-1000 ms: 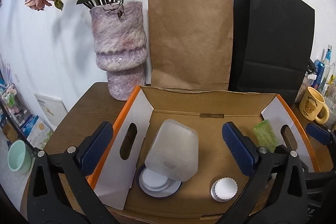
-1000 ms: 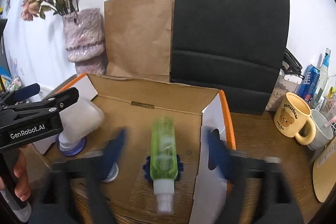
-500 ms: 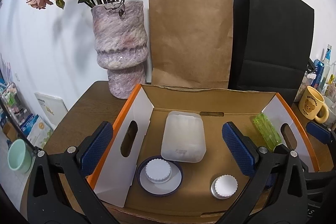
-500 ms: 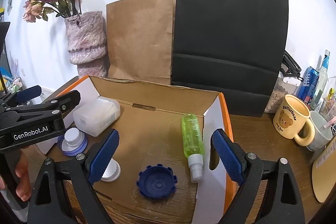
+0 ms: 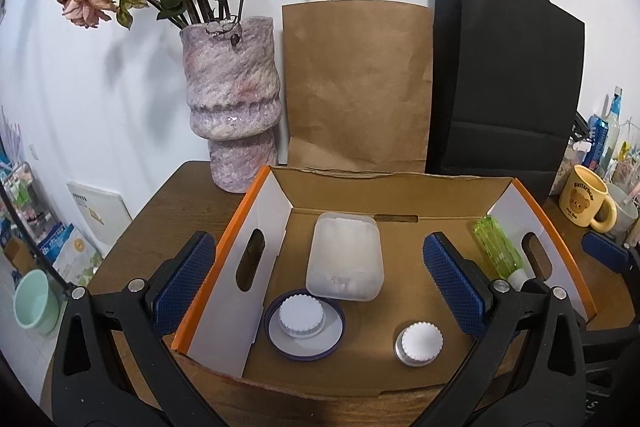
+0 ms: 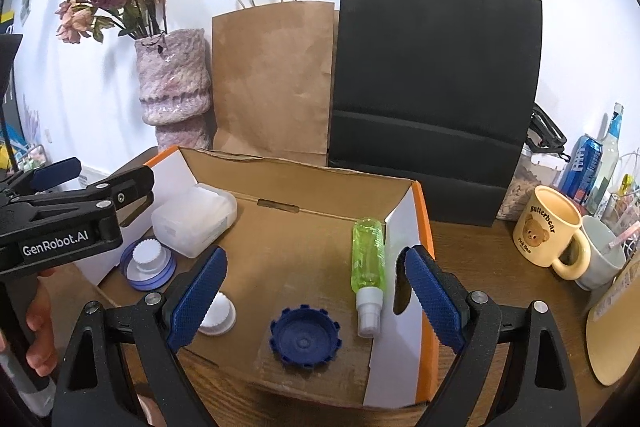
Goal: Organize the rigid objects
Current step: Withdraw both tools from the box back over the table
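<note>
Box point(image 6: 420, 227) on worktop point(image 6: 480, 259): tub point(image 5: 344, 259) rear left, green bottle point(image 6: 368, 255) along right wall, blue cap point(image 6: 305, 337) front. All light, rigid, likely slick plastic; take bottle across body. Left gripper point(image 5: 320, 283), right gripper point(image 6: 316, 295): jaws wide, empty.

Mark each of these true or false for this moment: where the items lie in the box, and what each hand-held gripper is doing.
1. The green spray bottle lies on its side in the cardboard box, by the right wall. True.
2. The right hand-held gripper is shut on the blue cap. False: its jaws are wide open and hold nothing.
3. A white cap sits inside the blue-rimmed lid. True.
4. The frosted plastic container stands outside the box. False: it lies inside, left of centre.
5. The left hand-held gripper is open and empty. True.
6. The yellow bear mug is in the box. False: it stands on the table, right of it.
</note>
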A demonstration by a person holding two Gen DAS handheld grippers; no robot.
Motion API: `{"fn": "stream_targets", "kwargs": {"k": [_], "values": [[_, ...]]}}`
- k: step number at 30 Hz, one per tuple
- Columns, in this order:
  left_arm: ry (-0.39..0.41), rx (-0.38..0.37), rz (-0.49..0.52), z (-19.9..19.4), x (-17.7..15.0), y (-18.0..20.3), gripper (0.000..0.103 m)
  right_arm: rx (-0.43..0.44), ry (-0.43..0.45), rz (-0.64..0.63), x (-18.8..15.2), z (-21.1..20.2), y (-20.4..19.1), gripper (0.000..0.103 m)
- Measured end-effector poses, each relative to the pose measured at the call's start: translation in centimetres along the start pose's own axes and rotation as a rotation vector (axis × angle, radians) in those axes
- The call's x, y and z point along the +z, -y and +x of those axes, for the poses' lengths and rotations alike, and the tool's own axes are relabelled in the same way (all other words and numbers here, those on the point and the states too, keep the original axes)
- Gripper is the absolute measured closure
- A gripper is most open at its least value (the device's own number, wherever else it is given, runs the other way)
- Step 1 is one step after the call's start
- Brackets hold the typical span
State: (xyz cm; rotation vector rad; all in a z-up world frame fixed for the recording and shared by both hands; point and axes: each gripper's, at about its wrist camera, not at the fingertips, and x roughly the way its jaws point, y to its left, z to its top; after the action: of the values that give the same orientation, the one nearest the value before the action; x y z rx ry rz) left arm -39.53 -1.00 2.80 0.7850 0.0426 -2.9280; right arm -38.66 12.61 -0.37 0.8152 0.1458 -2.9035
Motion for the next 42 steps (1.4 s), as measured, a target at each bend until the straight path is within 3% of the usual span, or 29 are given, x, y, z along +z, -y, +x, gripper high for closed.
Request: {"fn": "stream_targets", "kwargs": {"k": [14, 42], "values": [[-0.004, -0.018, 0.009, -3.0, -2.1, 0.2, 0.000, -0.014, -0.011, -0.012, -2.2, -2.9, 0.0, 0.009], [-0.101, -0.037, 0.019, -9.5, -8.9, 0.4, 0.000, -0.026, -0.027, 0.013, -8.2, -10.4, -0.1, 0.009]]}}
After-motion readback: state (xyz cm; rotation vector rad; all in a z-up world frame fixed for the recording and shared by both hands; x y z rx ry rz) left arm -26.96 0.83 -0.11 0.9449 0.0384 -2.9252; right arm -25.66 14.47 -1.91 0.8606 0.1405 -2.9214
